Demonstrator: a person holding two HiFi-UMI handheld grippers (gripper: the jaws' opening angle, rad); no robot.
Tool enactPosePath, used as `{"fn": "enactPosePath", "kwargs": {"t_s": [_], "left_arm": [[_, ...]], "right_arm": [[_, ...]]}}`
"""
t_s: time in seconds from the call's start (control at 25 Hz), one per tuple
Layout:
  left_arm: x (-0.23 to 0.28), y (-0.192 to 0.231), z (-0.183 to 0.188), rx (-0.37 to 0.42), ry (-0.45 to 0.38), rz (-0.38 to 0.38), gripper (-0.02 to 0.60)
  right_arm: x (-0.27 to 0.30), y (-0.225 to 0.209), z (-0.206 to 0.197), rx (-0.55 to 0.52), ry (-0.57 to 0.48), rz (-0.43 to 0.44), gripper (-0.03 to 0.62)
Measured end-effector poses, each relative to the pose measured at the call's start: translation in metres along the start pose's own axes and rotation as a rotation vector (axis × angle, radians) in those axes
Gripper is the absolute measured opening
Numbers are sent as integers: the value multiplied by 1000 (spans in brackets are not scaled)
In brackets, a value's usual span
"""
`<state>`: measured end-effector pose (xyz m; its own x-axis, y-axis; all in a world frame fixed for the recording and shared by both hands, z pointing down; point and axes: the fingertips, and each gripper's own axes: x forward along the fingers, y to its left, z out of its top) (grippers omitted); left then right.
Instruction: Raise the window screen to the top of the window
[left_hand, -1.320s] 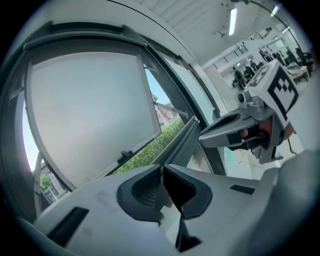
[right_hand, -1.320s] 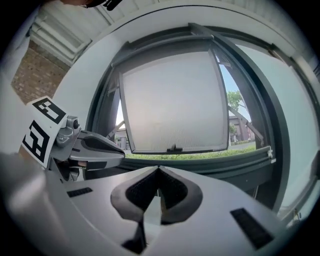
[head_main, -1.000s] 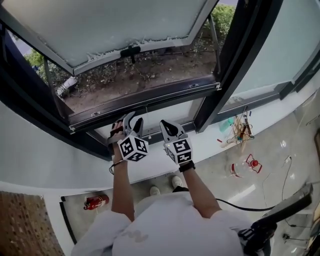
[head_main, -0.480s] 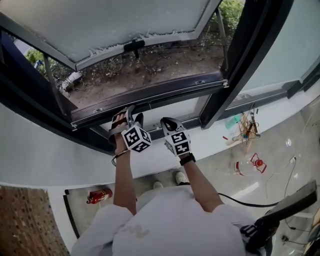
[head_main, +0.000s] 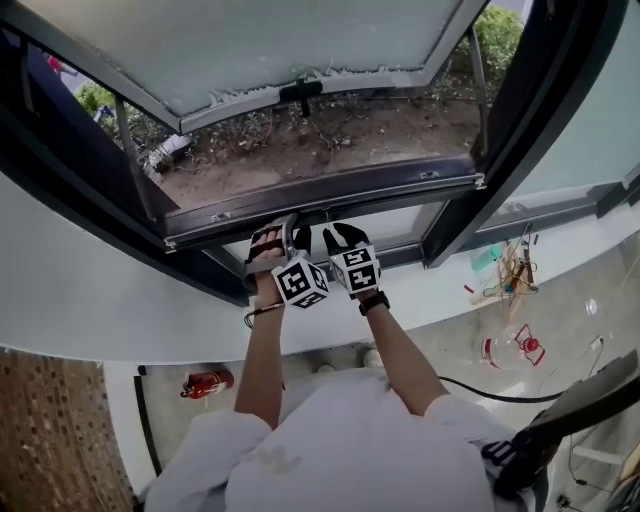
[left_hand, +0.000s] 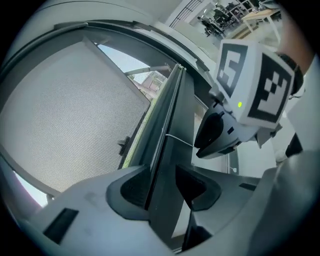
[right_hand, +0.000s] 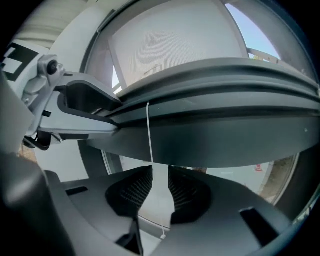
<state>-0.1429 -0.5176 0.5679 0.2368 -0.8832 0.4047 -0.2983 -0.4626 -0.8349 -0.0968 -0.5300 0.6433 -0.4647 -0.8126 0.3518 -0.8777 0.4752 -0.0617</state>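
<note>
Dark metal window screen pull bar (head_main: 380, 197) sits low at the sill, 12 o'clock of both grippers. Left gripper (left_hand: 162, 187) fingers, just closing slightly, straddle it wide, apparently unclamped. Right gripper (right_hand: 160, 190) fingers stand narrowly apart around thin white cord (right_hand: 148, 135). Risk: a loose one-sided hold lets the bar slip or lift crooked and jam.

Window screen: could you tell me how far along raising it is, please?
Done: both grippers are at the screen bar, at the bottom of the window frame. In hand: the left gripper straddles the bar, jaws just closing in; the right gripper, jaws open, flanks the white cord. Left: gripping and the whole lift.
</note>
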Motion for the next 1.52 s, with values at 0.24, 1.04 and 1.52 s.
{"fn": "enactPosePath", "kwargs": {"t_s": [0.24,1.04,1.52], "left_arm": [[-1,3,0,-50,-22,24,155],[-3,4,-2,-42,-28,36,153],[-2,6,-5,131,62,31,75]], "right_arm": [[17,13,-8,2,9,57,63],[-43,26,-283,71,482,87,2],[-58,27,-280,164,413,93,2]]}}
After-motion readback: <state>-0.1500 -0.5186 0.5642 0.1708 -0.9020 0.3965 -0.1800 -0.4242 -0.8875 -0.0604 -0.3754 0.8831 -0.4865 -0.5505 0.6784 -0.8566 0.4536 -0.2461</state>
